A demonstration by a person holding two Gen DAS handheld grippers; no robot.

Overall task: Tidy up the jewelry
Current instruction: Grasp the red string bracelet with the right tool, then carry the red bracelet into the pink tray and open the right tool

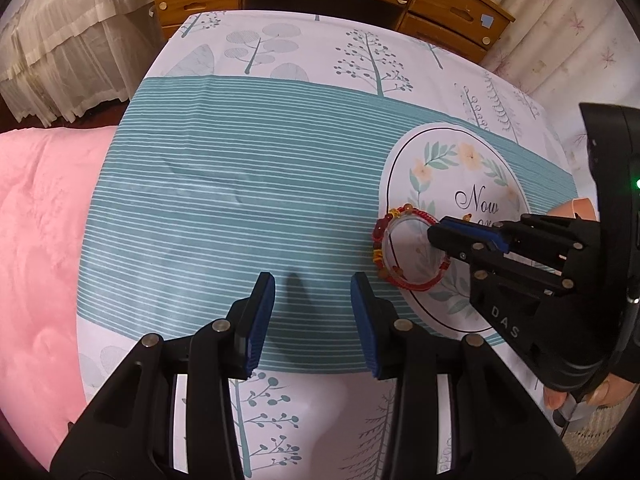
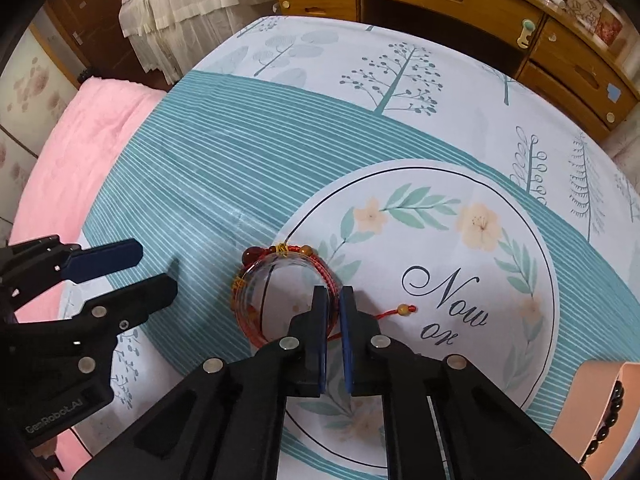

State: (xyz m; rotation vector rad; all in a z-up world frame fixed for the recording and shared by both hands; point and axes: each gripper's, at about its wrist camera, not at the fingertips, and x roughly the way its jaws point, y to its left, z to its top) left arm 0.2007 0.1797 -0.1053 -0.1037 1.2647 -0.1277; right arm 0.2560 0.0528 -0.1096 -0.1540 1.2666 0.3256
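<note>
Right gripper (image 2: 333,296): I have it nearly together astride the bracelet (image 2: 280,300) rim; left gripper (image 1: 313,286) apart, idle. I should squeeze fully before lifting toward the tray (image 2: 592,400).

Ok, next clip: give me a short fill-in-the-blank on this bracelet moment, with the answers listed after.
1. The right gripper has its fingers nearly closed around the rim of the red corded ____.
2. The left gripper hovers with its jaws ____ over the teal striped tablecloth.
3. The red bead bracelet lies on the edge of the printed floral circle bearing the word ____.
4. The peach tray at the right edge holds a string of ____ beads.

Missing words: bracelet; open; Now; black
</note>
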